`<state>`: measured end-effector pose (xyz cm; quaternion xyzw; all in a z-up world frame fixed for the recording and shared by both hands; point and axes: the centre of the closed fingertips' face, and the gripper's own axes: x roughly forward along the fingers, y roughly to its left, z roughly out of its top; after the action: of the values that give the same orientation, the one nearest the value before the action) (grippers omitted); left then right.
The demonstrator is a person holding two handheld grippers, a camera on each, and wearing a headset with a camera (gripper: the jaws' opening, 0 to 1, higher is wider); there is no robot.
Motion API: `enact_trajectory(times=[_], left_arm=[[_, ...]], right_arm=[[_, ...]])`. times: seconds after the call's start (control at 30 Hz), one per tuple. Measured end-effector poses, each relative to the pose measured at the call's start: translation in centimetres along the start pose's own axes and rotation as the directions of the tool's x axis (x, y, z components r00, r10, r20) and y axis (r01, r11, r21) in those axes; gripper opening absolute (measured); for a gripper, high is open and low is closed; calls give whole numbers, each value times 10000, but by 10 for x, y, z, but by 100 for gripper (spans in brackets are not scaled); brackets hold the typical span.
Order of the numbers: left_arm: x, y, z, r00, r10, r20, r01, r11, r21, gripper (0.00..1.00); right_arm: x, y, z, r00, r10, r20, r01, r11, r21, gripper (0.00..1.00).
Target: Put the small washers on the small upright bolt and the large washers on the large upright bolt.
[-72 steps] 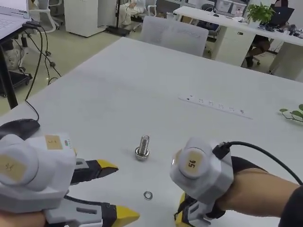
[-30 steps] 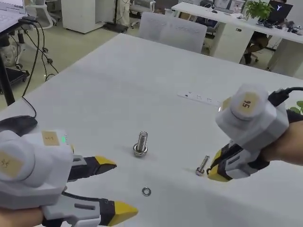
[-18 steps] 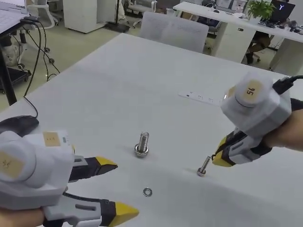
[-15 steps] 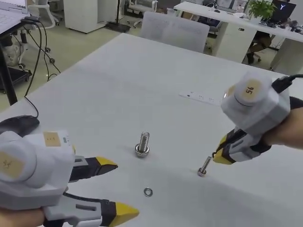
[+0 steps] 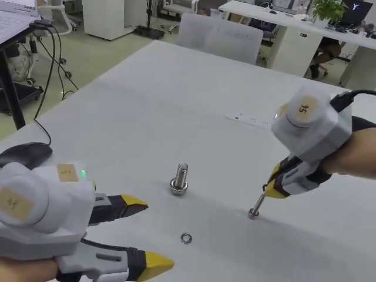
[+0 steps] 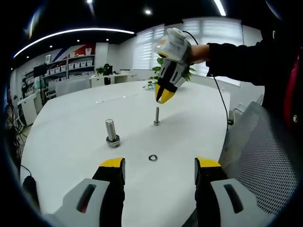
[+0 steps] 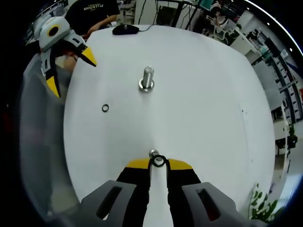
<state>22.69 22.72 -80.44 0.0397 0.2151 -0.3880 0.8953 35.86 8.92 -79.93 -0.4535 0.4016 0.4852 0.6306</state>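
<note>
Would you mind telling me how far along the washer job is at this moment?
Done: the large upright steel bolt seems to carry a ring at its base, though that may be its own head. In hand: the right gripper pinches a small metal washer just above the small upright bolt. Left: one loose silver washer lies on the white table, ahead of the open left gripper.

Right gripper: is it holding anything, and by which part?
Yes: the right gripper pinches a small washer by its outer rim between its jaw tips, just above the small bolt.
</note>
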Motion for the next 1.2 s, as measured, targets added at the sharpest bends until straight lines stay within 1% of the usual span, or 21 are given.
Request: enact_trajectory(times=[0.43,1.2], left_arm=[[-1,0,-1,10000,16,-46,-16,10000,-28,58],[0,1,-1,10000,31,-89,-31,10000,-61,58]], right_arm=[[9,0,-5,9996,183,-199,-183,9998,-4,13],[17,-2,-7,9991,347,-241,-345,9994,84,13]])
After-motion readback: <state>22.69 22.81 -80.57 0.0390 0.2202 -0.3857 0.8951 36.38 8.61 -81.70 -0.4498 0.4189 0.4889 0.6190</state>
